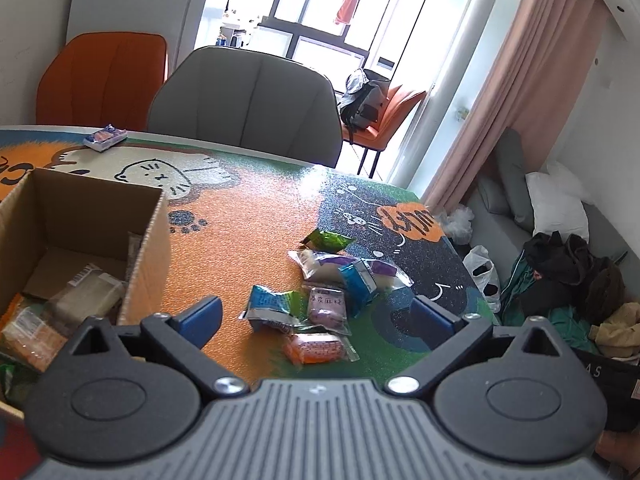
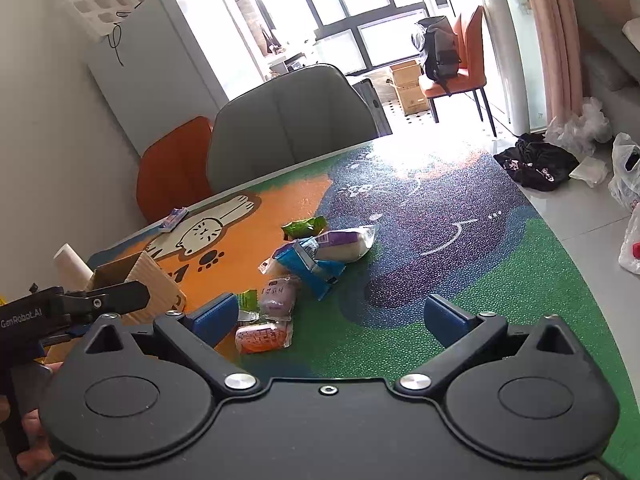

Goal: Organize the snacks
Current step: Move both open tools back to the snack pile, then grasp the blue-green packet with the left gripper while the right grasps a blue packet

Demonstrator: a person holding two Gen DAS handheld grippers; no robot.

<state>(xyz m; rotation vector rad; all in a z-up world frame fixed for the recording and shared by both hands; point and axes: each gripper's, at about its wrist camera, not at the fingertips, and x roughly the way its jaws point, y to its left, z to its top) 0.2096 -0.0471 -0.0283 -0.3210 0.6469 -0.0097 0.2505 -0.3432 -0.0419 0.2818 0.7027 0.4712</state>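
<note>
Cardboard box [image 1: 148, 240] sits left of snack packets [image 1: 320, 300]; both grippers' jaws gape empty

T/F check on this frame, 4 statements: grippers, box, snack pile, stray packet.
1. Both grippers are open and hold nothing. True: left gripper and right gripper have their jaws spread.
2. The cardboard box is empty. False: wrapped snacks already lie inside.
3. The orange packet is the pile's nearest item to the left gripper. True.
4. The green packet sits alone by the table's far edge. False: it is at the pile's far end; a blue-and-orange packet lies by that edge.
</note>
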